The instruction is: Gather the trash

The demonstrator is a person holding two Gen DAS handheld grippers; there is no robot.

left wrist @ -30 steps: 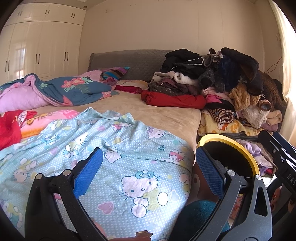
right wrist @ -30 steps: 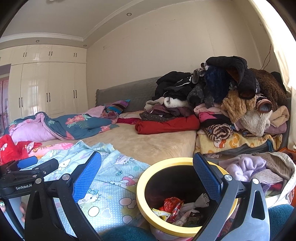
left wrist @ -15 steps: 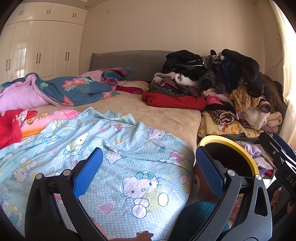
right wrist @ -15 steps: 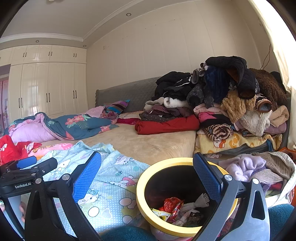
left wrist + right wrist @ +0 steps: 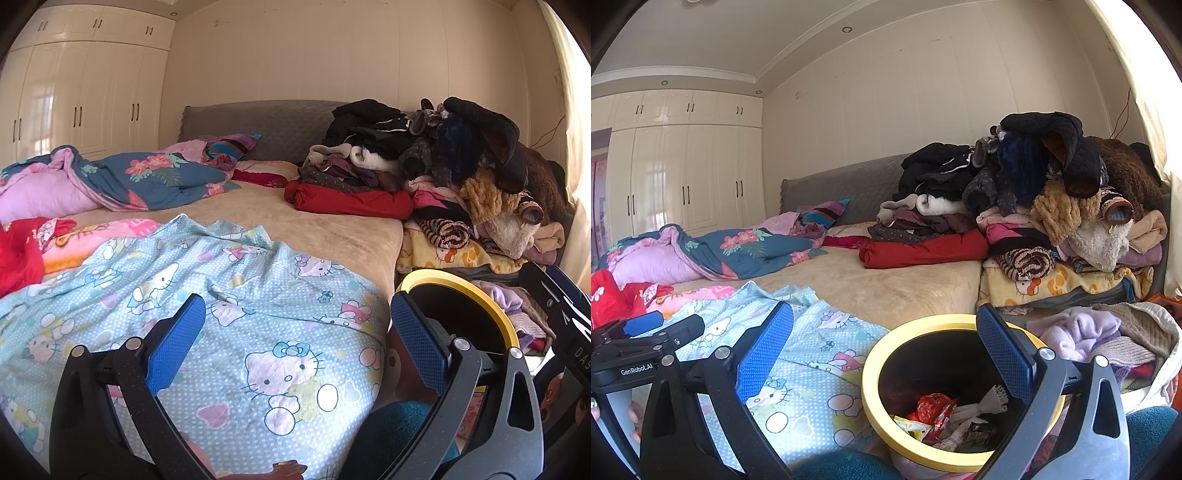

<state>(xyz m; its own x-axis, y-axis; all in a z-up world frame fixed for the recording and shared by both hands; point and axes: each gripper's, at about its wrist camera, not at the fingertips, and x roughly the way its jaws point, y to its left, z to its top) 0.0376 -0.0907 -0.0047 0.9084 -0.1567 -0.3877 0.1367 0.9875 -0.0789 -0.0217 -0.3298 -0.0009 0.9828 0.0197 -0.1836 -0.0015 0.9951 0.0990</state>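
A yellow-rimmed black trash bin [image 5: 882, 354] stands beside the bed, at lower centre of the right wrist view. It holds wrappers, among them a red one [image 5: 931, 404] and white paper [image 5: 990, 397]. My right gripper [image 5: 884, 356] is open and empty, just above the bin's near rim. My left gripper [image 5: 297, 341] is open and empty over the light blue cartoon-cat sheet [image 5: 236, 302]. The bin's rim [image 5: 461, 284] shows to its right in the left wrist view. The left gripper's body [image 5: 646, 350] shows at the left of the right wrist view.
A beige bed [image 5: 325, 232] carries a floral blue-and-pink quilt [image 5: 129, 181] at the left and a red bundle [image 5: 351, 201]. A tall heap of clothes [image 5: 1052, 206] rises at the right. White wardrobes [image 5: 683, 177] stand behind. More clothes [image 5: 1108, 336] lie right of the bin.
Both views have shifted very slightly; the grippers stay open and nothing was taken or released.
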